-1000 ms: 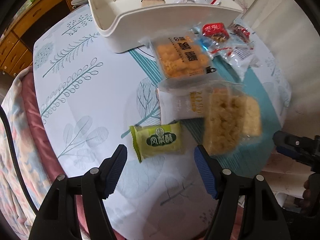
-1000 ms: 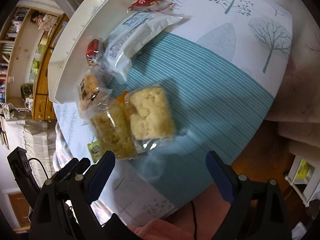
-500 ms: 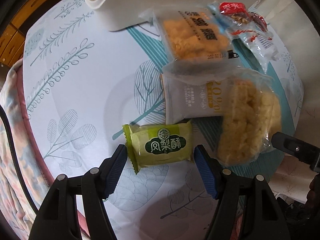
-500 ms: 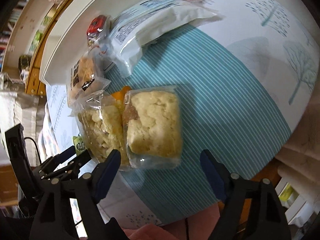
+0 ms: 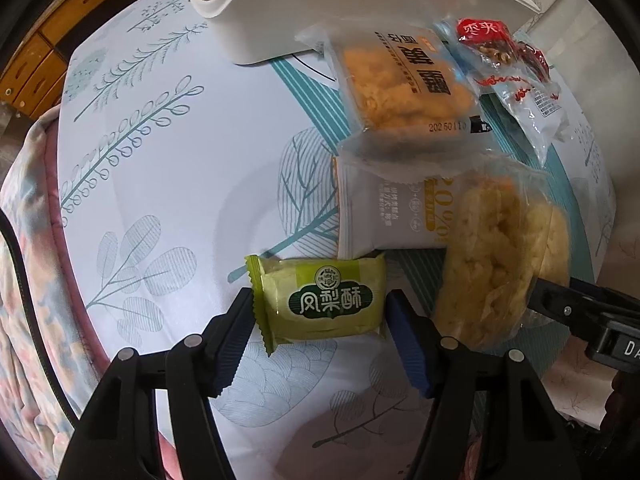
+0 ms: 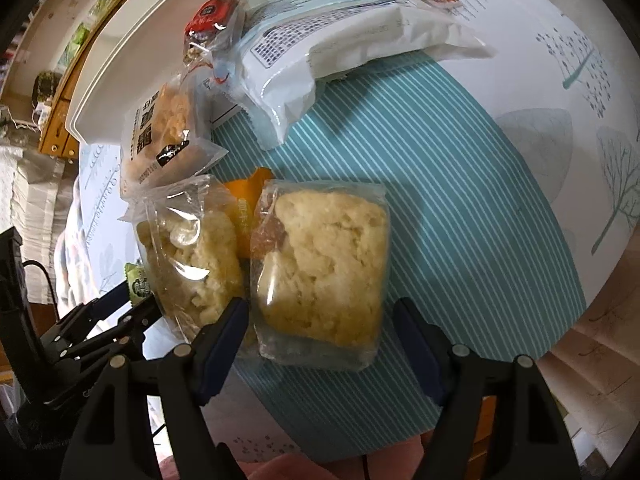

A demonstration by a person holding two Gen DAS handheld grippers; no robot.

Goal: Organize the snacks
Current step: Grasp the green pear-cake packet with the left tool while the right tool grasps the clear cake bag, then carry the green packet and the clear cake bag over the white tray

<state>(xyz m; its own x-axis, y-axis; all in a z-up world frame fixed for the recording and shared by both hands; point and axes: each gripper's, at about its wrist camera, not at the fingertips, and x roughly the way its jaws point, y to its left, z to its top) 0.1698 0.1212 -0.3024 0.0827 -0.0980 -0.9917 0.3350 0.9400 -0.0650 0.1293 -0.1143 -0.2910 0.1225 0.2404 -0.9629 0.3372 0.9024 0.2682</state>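
Note:
My left gripper (image 5: 320, 320) is open, with its fingers on either side of a green pineapple-cake packet (image 5: 320, 300) lying on the tablecloth. My right gripper (image 6: 320, 320) is open around the near end of a clear-wrapped pale rice cake (image 6: 320, 268). A second clear-wrapped rice cake (image 6: 188, 252) lies to its left and also shows in the left wrist view (image 5: 492, 264). A white snack tray (image 5: 248, 12) stands at the back. The left gripper shows at the left of the right wrist view (image 6: 132, 304).
Between the tray and the grippers lie an orange-crisp packet (image 5: 400, 84), a white sachet (image 5: 384, 216), a red-labelled walnut-date packet (image 5: 488, 44) and a large white bag (image 6: 340, 48). The round table's edge (image 6: 592, 280) drops off at the right. A wooden cabinet (image 5: 48, 52) stands behind.
Both grippers have moved forward and down. The green packet now sits between the left fingers, and the pale rice cake between the right fingers. Both stay open.

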